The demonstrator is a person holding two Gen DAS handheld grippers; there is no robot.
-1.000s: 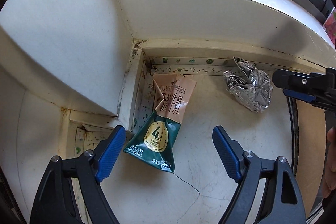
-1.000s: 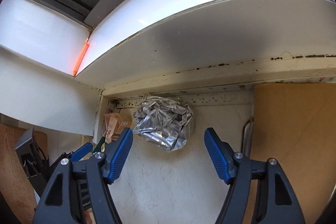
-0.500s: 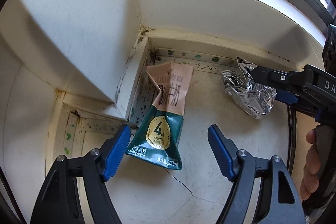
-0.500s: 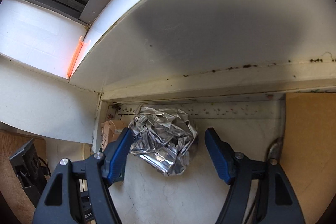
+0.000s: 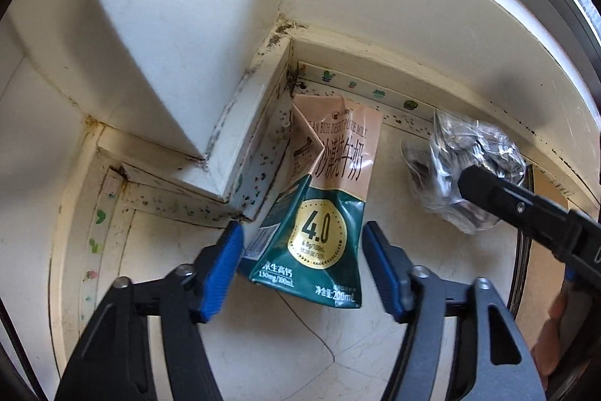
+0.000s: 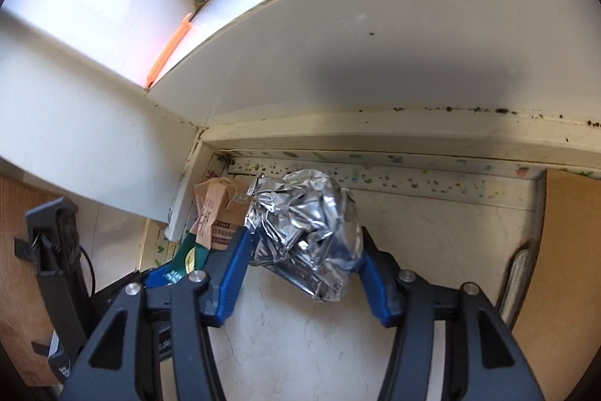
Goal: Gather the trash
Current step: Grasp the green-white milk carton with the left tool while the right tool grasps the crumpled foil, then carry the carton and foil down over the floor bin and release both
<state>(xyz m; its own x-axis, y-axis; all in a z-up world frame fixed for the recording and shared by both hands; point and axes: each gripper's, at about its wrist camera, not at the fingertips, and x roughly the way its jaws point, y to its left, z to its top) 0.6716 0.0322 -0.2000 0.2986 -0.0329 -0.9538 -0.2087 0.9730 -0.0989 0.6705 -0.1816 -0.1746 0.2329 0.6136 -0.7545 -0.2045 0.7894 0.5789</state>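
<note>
Between closing left fingers point(image 5: 302, 267), flattened milk carton point(image 5: 326, 205) lengthwise toward corner; right fingers point(image 6: 302, 271) clamping foil wad point(image 6: 306, 232).

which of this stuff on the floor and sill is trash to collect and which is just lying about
To collect:
- milk carton, between the closing left gripper fingers
- foil wad, between the closing right gripper fingers

Lying about:
- orange strip on the sill
</note>
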